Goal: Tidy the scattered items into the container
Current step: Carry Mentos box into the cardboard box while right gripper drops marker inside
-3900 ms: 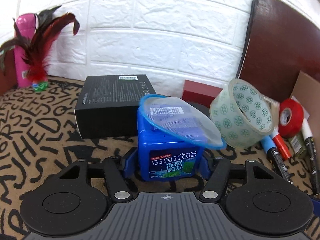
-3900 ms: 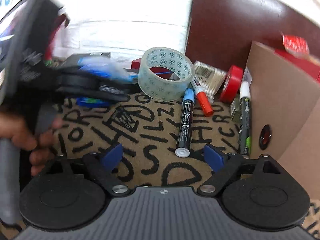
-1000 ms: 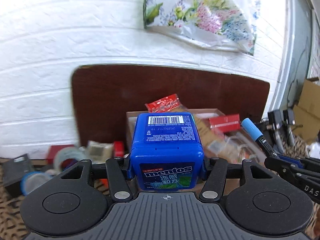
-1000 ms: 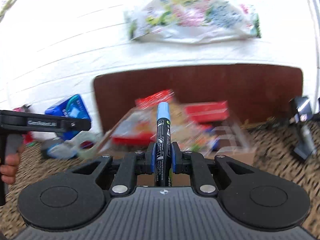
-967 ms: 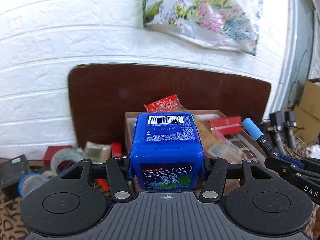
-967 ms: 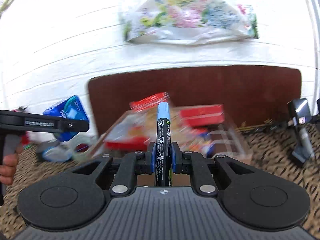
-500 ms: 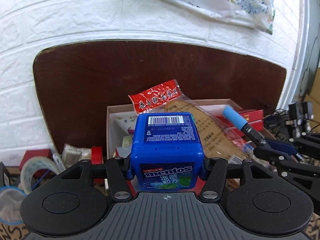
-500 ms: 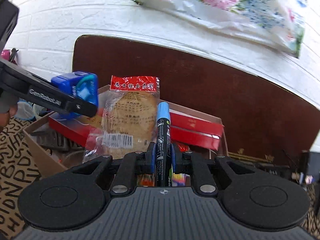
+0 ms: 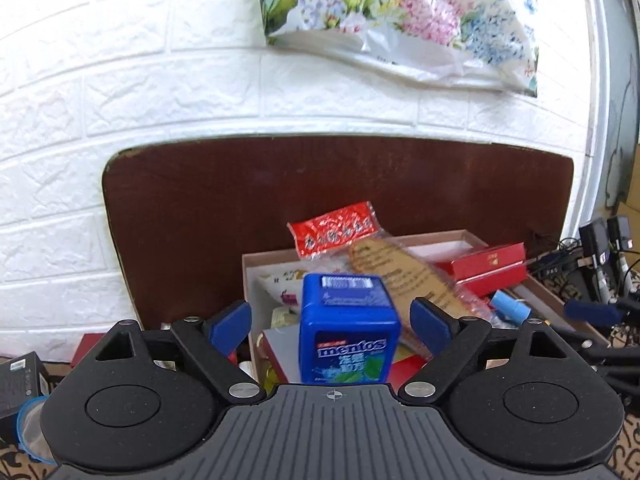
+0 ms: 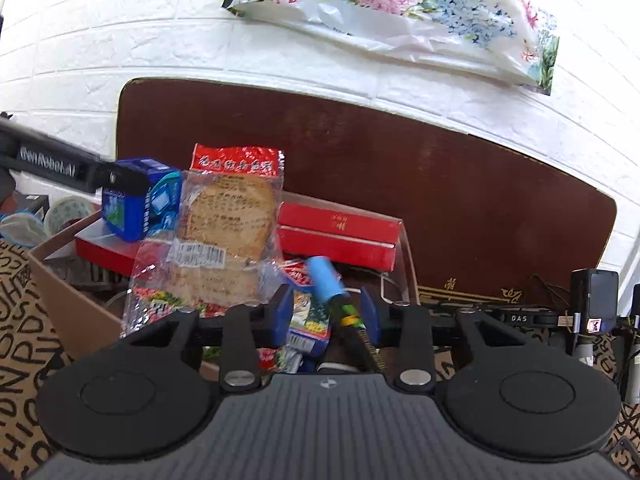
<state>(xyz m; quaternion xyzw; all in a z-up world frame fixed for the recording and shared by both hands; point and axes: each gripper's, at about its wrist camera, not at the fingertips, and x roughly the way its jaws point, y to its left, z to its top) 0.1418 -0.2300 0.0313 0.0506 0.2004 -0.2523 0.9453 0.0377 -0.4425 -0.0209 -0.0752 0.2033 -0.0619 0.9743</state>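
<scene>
Two items are being let go over the cardboard box (image 10: 60,280): the stiff, light mints tub (image 9: 349,328), best gripped on flat sides, between opening left tongs (image 9: 331,316); the slim marker (image 10: 326,280) between opening right tongs (image 10: 325,314).

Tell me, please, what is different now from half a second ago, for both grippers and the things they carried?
The left gripper is opening: its pads have left the Mentos box, which tilts, dropping over the carton. The right gripper is opening too; the blue-capped marker is loose between its pads and leans sideways. The snack bag and red boxes in the carton lie as before.
</scene>
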